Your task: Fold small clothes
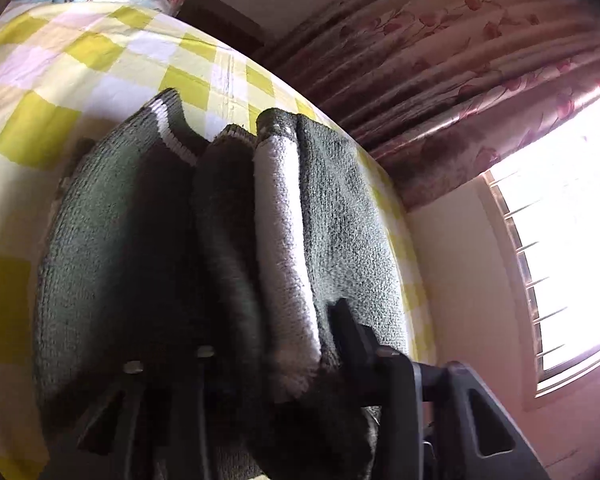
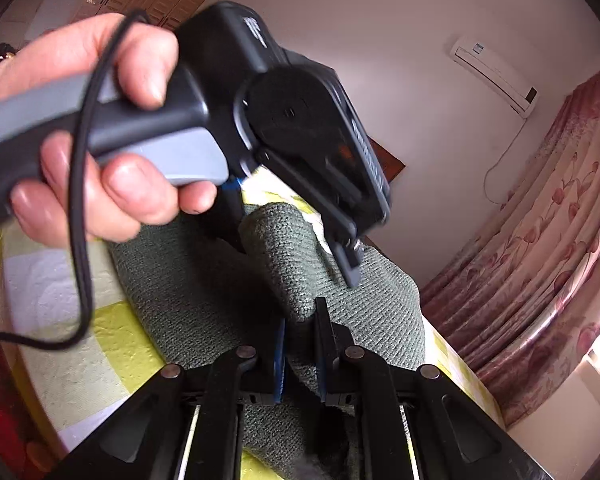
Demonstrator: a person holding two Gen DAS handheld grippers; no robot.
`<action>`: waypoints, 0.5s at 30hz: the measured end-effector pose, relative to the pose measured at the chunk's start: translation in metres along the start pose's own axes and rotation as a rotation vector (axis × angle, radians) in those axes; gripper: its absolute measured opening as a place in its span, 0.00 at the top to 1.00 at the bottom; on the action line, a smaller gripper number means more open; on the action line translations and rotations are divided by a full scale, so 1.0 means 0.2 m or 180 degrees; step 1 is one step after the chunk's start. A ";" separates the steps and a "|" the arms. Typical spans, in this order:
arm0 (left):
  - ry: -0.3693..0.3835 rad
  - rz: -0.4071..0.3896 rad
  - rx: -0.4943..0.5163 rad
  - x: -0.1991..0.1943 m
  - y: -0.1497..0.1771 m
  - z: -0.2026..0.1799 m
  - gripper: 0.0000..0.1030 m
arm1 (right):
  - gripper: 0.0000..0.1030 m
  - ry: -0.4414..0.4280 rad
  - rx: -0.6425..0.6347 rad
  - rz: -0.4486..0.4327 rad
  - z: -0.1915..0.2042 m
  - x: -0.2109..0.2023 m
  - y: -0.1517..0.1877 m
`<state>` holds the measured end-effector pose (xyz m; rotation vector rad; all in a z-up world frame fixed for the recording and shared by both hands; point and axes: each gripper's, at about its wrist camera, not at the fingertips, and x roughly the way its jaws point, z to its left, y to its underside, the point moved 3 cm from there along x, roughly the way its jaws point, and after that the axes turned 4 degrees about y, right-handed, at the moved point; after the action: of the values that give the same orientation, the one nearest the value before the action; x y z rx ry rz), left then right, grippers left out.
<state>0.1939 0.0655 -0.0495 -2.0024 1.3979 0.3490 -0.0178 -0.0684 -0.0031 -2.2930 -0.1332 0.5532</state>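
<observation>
Right hand-held gripper [image 2: 300, 344] is clenched on a raised fold of the green knit garment [image 2: 204, 300]. Left hand-held gripper [image 2: 340, 256] is angled down onto it by a hand [image 2: 92, 140]; grip state cannot be told.

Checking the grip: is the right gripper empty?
No: the right gripper pinches a fold of the grey-green knit garment.

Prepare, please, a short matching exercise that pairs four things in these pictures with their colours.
Things:
1. knitted garment
2. bedsheet
3. curtain
4. air conditioner

Colours:
a. pink with a flower print
b. grey-green
c. white
d. yellow and white checks

Pairs: 1-b, 2-d, 3-a, 4-c.
</observation>
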 end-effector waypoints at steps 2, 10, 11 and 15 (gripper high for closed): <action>-0.0137 -0.0119 0.0134 -0.02 0.00 -0.06 0.68 | 0.00 0.0051 0.0169 -0.0010 -0.08 -0.04 0.02; -0.0008 -0.0477 0.0366 -0.21 -0.03 -0.28 0.70 | 0.00 0.0164 0.0815 0.0319 -0.28 -0.07 0.20; 0.0021 -0.0533 0.0374 -0.24 -0.02 -0.30 0.71 | 0.00 0.0206 0.0861 0.0353 -0.30 -0.06 0.19; 0.0025 -0.0808 0.0432 -0.42 0.06 -0.25 0.71 | 0.00 0.0347 0.0765 0.0539 -0.27 -0.02 0.22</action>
<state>0.1422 0.0910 0.0300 -2.0392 1.1229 0.1295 -0.0012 -0.1362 0.0006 -2.1041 0.1737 0.4993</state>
